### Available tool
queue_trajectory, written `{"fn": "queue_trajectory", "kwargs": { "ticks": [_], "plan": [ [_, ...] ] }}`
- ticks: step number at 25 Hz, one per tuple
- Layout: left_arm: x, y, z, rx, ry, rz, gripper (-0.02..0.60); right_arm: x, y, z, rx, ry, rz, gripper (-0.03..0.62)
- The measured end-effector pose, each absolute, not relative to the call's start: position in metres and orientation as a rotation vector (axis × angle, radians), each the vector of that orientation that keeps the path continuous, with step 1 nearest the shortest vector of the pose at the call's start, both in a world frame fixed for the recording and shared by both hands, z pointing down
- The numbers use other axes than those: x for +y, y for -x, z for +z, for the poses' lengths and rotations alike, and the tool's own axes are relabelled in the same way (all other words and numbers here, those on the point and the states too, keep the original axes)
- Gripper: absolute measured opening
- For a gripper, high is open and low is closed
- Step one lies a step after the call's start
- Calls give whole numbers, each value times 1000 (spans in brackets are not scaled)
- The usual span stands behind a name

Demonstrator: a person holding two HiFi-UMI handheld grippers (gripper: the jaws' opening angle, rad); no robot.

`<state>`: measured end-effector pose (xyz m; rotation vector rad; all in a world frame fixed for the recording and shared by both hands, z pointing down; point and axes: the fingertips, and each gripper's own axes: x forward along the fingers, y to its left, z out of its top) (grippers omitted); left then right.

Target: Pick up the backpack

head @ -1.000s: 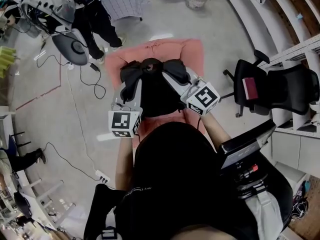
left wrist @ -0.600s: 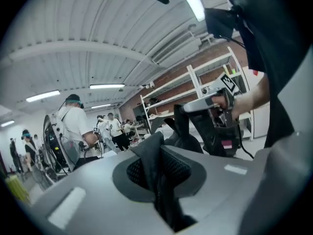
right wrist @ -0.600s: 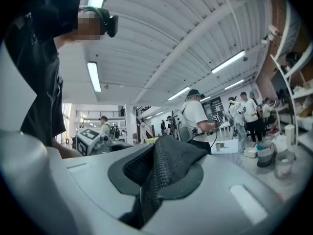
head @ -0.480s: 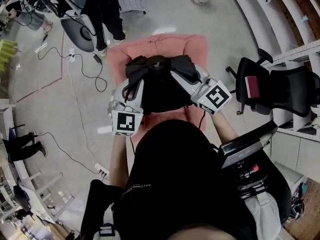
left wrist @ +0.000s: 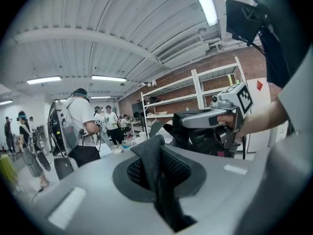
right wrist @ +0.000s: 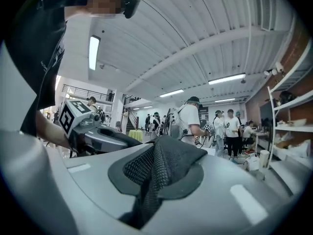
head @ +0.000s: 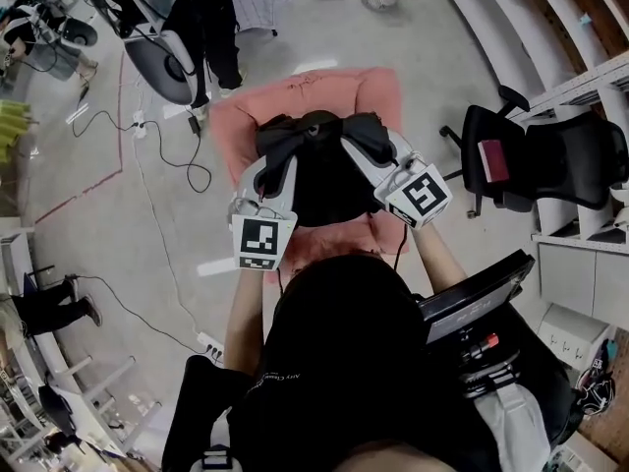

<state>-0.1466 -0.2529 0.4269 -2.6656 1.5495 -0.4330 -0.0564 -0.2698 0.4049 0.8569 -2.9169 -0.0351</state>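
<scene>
Left tool and right tool each clamp a strap of the backpack between them.

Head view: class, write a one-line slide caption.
The left gripper and right gripper hold a backpack by its straps over a pink mat.

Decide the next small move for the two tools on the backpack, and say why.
Probably raise both tools together, evenly, without loosening either. The left tool is shut on one strap and the right tool on the other strap, so the backpack hangs between them over the pink mat. Whether it is clear of the mat cannot be told.
</scene>
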Motion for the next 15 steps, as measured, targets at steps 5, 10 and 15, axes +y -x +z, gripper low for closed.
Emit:
{"fn": "queue_trajectory", "kwargs": {
  "ticks": [5,10,15],
  "plan": [
    [-242,152,420,1618,2648,-314,29,-252,63,402,-2868,-1001,-118,57],
    [-229,160,411,1630,2662,-253,29,-236,68,396,-2856,-1117,-128,57],
    [-206,150,404,1785,2613,-209,30,-205,53,386,-2871,-1111,-191,57]
  ]
}}
